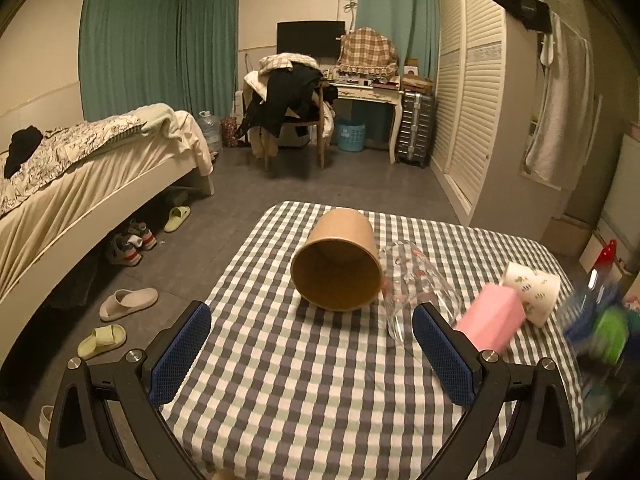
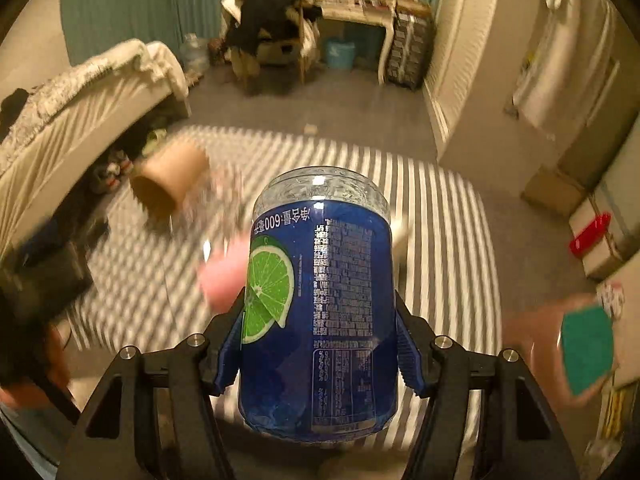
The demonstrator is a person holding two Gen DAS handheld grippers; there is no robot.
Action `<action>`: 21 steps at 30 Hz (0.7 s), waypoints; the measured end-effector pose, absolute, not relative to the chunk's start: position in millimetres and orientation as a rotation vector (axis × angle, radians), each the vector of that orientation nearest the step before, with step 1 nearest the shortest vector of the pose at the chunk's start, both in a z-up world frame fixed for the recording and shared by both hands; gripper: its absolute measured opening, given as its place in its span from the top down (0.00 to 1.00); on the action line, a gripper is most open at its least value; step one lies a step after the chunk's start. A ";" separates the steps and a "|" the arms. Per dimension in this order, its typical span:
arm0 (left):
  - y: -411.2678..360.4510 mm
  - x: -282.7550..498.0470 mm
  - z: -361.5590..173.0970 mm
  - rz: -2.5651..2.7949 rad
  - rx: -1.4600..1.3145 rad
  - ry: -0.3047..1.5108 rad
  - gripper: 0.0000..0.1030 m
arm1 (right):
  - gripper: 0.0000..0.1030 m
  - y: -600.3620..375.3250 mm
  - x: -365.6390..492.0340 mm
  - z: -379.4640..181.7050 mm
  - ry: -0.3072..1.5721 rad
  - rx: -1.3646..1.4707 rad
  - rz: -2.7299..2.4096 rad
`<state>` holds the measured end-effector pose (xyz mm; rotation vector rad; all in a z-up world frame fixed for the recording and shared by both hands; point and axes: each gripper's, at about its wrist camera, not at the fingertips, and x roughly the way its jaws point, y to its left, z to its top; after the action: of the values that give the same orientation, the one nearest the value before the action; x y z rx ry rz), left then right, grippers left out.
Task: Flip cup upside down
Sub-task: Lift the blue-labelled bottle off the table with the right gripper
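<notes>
Fingers: left gripper (image 1: pixel 311 354) spread wide, holding nothing, aimed at brown paper cup (image 1: pixel 336 261) lying sideways on checked tablecloth (image 1: pixel 280 380), mouth toward camera. Right gripper (image 2: pixel 320 334) clamped on inverted blue bottle (image 2: pixel 318 292), probably kept clear of cup.

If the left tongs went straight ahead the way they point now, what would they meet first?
Most likely the brown paper cup, lying on its side with its mouth toward the open left tongs. The glass beside it sits slightly right of that line. Depth is hard to judge.
</notes>
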<state>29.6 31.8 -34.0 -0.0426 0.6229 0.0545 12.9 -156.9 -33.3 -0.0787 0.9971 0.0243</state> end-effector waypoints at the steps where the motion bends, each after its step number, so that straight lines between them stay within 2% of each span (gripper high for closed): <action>1: 32.2 26.6 -33.4 0.052 -0.035 0.622 0.00 | 0.39 -157.8 6.9 -45.2 1.018 -0.066 0.023; 7: 31.5 13.9 -37.9 0.053 -0.006 0.624 0.00 | 0.39 -153.2 -3.5 -86.1 1.046 -0.015 0.014; 21: 23.9 22.6 -58.7 0.057 0.020 0.664 0.00 | 0.39 -153.8 42.0 -105.3 1.036 0.074 -0.011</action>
<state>22.6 23.9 -58.7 0.0196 0.6635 0.0570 42.0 -153.8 -105.3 0.0737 1.0361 -0.0113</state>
